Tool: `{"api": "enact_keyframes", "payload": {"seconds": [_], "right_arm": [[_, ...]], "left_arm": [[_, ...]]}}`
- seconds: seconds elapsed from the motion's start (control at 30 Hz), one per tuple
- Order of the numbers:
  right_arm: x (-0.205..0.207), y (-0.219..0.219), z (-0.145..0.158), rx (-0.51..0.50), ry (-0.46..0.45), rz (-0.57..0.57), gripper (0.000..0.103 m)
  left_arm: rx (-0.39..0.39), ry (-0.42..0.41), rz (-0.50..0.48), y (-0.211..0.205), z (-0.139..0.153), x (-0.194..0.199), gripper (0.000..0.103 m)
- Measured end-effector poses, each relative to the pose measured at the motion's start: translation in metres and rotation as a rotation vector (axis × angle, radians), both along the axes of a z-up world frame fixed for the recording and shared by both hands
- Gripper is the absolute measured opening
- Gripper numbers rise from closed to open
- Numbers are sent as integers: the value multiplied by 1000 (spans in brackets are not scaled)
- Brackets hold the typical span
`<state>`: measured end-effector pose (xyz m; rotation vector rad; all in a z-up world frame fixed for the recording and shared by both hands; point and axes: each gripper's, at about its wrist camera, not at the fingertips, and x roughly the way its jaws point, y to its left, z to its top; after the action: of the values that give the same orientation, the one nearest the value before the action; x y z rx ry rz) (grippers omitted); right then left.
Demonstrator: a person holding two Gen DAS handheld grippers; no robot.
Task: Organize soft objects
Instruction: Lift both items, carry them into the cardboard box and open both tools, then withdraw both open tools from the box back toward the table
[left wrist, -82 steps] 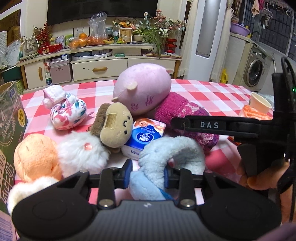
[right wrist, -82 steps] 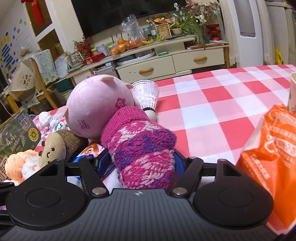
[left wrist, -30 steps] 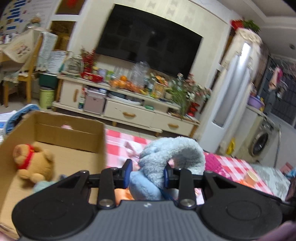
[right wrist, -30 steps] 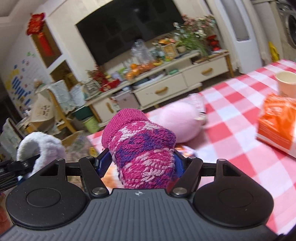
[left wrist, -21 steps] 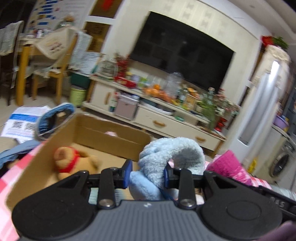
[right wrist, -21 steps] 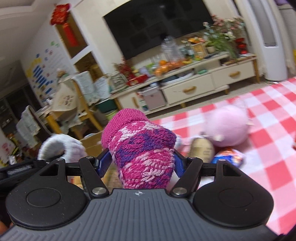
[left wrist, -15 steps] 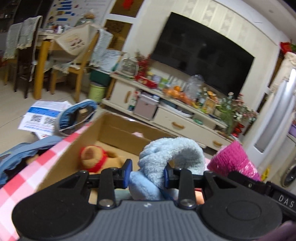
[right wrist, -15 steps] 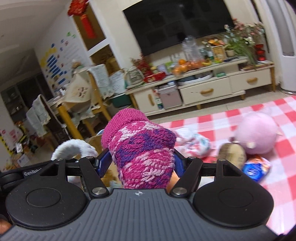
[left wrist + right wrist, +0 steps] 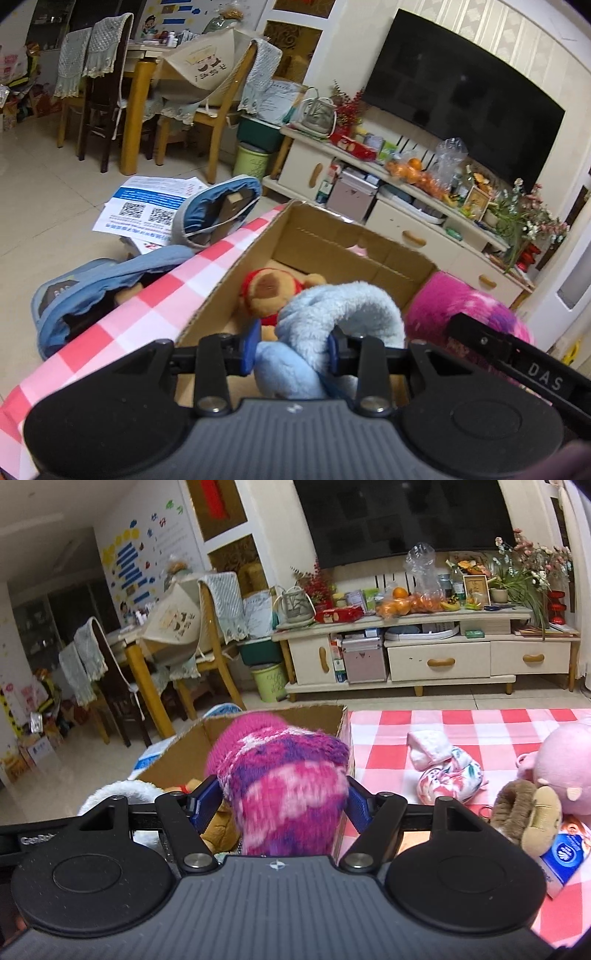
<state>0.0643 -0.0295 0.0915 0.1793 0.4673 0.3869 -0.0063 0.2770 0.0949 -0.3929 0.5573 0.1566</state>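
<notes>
An open cardboard box [image 9: 332, 236] stands on the red-checked tablecloth [image 9: 147, 314], with a brown bear in red [image 9: 269, 291] inside. My left gripper [image 9: 291, 350] hangs over the box's near edge. Its jaws are opening, but the pads still touch the light blue fluffy earmuffs [image 9: 332, 314]. My right gripper [image 9: 277, 805] is over the same box [image 9: 277, 716], just right of the left one. Its jaws are opening too. The pink and purple knitted sock [image 9: 284, 782] is blurred between them, and the right pad stands clear of it. The sock [image 9: 461, 306] also shows in the left wrist view.
On the cloth right of the box lie a floral fabric bundle [image 9: 450, 775], a brown plush [image 9: 532, 812], a pink plush pig [image 9: 565, 760] and a tissue pack [image 9: 565, 853]. Blue bags [image 9: 129, 280] and papers lie on the floor left of the table; chairs stand beyond.
Both grippers swung left from the pile of toys to above the box, carrying their items. The right jaws have spread and the sock now looks blurred and loose.
</notes>
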Motion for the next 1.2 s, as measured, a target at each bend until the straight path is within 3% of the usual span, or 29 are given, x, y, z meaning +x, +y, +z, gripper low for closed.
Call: {"api": "enact_keyframes", "payload": {"seconds": [0.07, 0.17, 0.23, 0.4, 0.57, 0.8, 1.2], "right_arm": [[-1, 4, -2, -17, -14, 11, 92], [-7, 8, 0, -51, -37, 8, 100], [-11, 8, 3, -59, -52, 1, 101], [-24, -4, 9, -58, -95, -30, 103], [-36, -25, 7, -38, -103, -72, 103], [-52, -47, 2, -62, -115, -125, 103], [-67, -69, -2, -68, -105, -181, 103]], "left_arm": [[12, 10, 10, 1, -1, 0, 36], [30, 33, 33, 1, -2, 1, 47], [33, 39, 44, 3, -2, 1, 67], [79, 8, 69, -2, 4, -3, 75], [88, -5, 64, -6, 7, -5, 77], [100, -15, 48, -15, 8, -3, 93], [122, -17, 30, -36, 9, 1, 101]]}}
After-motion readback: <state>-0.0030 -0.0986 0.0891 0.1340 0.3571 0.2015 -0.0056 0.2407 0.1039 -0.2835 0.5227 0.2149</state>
